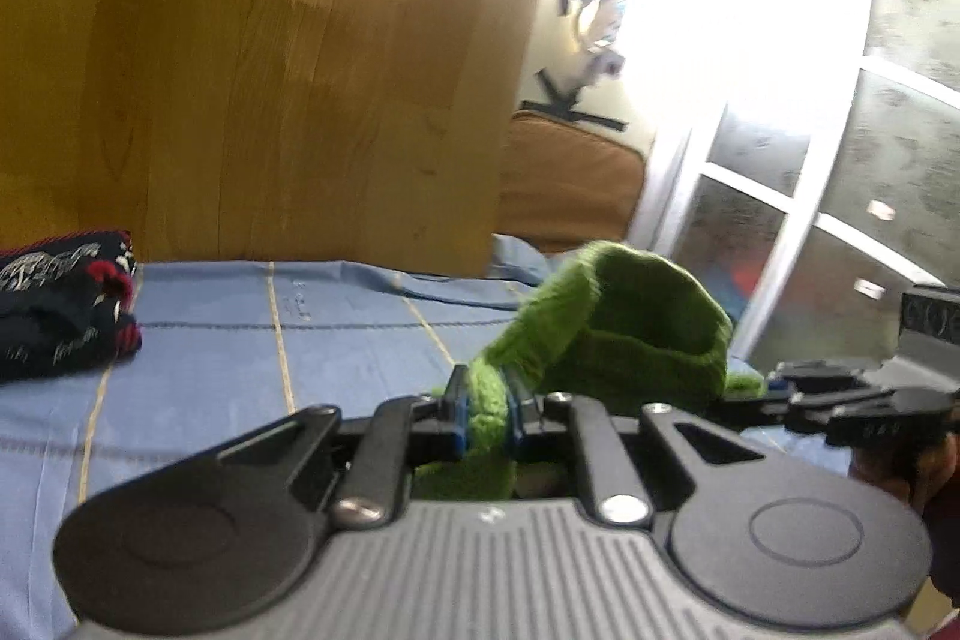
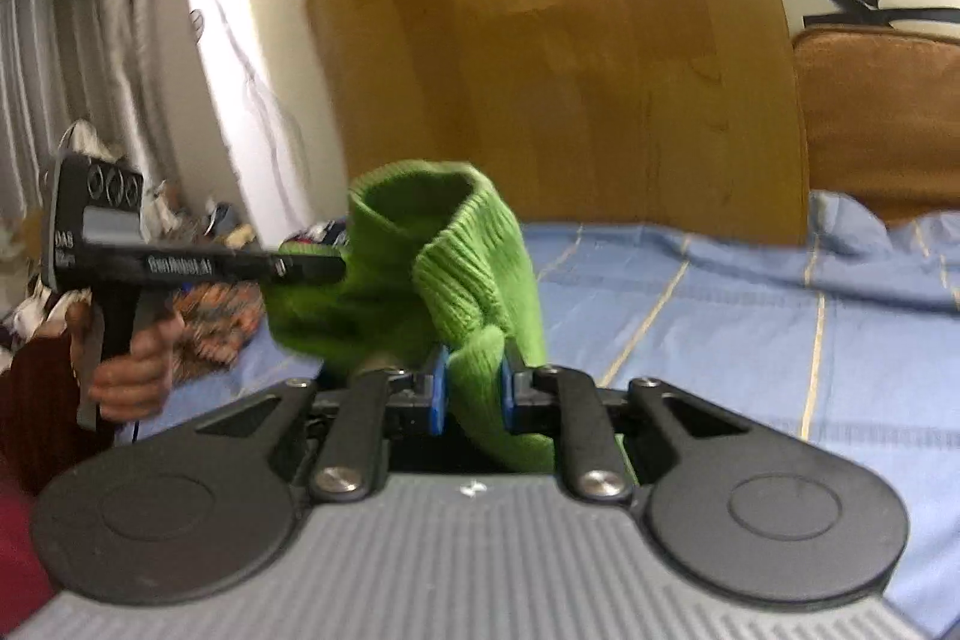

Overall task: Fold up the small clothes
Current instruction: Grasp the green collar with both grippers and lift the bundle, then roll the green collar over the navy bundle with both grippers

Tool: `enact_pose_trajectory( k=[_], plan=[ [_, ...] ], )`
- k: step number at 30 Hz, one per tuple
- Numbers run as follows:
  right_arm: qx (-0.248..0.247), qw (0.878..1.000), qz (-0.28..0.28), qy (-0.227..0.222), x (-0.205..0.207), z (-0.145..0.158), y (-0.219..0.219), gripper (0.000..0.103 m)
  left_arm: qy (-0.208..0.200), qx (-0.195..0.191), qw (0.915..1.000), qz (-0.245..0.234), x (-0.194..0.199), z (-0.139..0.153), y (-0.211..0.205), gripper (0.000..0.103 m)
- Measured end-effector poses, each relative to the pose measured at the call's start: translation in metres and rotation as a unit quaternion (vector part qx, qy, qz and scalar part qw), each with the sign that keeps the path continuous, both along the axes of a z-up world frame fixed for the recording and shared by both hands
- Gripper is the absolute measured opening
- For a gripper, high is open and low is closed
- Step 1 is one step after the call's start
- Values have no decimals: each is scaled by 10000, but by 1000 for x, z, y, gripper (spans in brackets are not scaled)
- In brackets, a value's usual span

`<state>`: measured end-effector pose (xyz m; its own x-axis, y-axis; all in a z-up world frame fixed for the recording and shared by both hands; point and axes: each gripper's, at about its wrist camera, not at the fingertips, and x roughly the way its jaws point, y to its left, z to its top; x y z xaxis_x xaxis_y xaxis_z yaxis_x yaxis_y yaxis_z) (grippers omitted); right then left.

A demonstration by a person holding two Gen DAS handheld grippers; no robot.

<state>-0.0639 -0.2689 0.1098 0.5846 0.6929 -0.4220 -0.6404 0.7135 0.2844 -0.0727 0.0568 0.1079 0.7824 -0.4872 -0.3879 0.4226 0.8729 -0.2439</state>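
Observation:
A small green knitted garment (image 1: 624, 328) hangs in the air between both grippers, above the blue bed sheet (image 1: 252, 340). My left gripper (image 1: 487, 415) is shut on one edge of it, blue pads pinching the knit. My right gripper (image 2: 471, 388) is shut on another edge of the green garment (image 2: 456, 250). The right gripper shows at the right edge of the left wrist view (image 1: 774, 394). The left gripper shows from the side in the right wrist view (image 2: 336, 268), its tip against the garment.
A folded dark navy garment with red trim (image 1: 60, 304) lies on the sheet at the left. A wooden headboard (image 2: 570, 70) stands behind the bed. A brown cushion (image 2: 882, 118) sits at the right, and a pile of clothes (image 2: 210, 316) lies left.

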Motion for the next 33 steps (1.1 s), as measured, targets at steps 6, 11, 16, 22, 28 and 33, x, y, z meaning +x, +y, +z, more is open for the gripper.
enact_pose_trajectory(
  k=[6, 11, 16, 22, 28, 33],
  plan=[
    [-346, 9991, -222, 89, -68, -27, -7, 18, -39, -62, 9999, -85, -72, -32, 2, 11],
    [-746, 9964, -373, -121, -94, -48, -7, 16, 172, -41, 9996, -198, -96, -60, -1, 11],
    [-1251, 9884, -292, -815, -108, -60, 4, 16, -35, 613, 9979, -199, -104, -76, -16, 15],
    [-1371, 9855, -147, -990, -121, -49, -4, 20, -225, 587, 9968, -498, -123, -48, 3, 59],
    [-1215, 9863, 478, -1011, -135, -36, -14, 27, -51, -343, 9994, -61, -105, -23, 40, 79],
    [-177, 9951, -194, -957, -107, -8, -46, 28, 1247, -1142, 9850, 334, -37, -30, 59, 79]
  ],
)
